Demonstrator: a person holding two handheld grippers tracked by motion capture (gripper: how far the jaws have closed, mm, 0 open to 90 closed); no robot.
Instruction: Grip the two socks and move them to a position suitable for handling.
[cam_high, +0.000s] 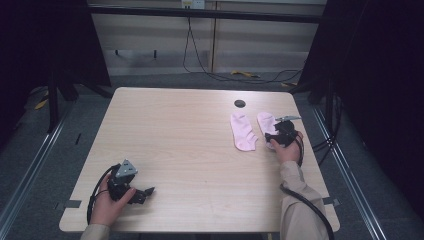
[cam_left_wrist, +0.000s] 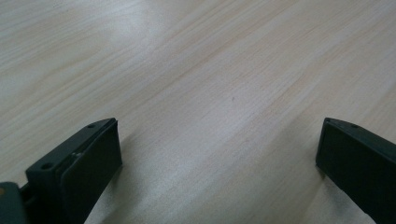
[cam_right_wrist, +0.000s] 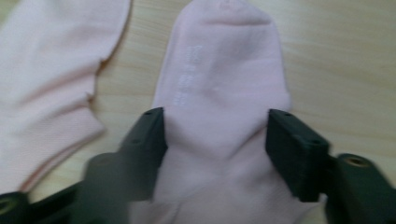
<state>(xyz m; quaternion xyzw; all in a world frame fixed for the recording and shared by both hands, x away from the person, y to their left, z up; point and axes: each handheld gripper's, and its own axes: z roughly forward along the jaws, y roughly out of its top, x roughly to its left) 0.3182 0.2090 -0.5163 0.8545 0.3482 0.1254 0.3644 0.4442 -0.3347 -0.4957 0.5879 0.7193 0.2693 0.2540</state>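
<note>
From above, the left gripper (cam_high: 142, 194) rests low at the table's (cam_high: 190, 150) near-left corner; the right gripper (cam_high: 278, 136) reaches over the right sock (cam_high: 266, 123), beside the left sock (cam_high: 243, 131).

Left gripper view: jaws wide apart over bare wood.

Right gripper view: jaws straddle the right sock (cam_right_wrist: 224, 107), still parted.

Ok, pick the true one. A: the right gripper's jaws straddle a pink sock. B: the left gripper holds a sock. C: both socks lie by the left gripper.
A: the right gripper has one open jaw on each side of a pink sock; the left gripper is over bare table.
</note>
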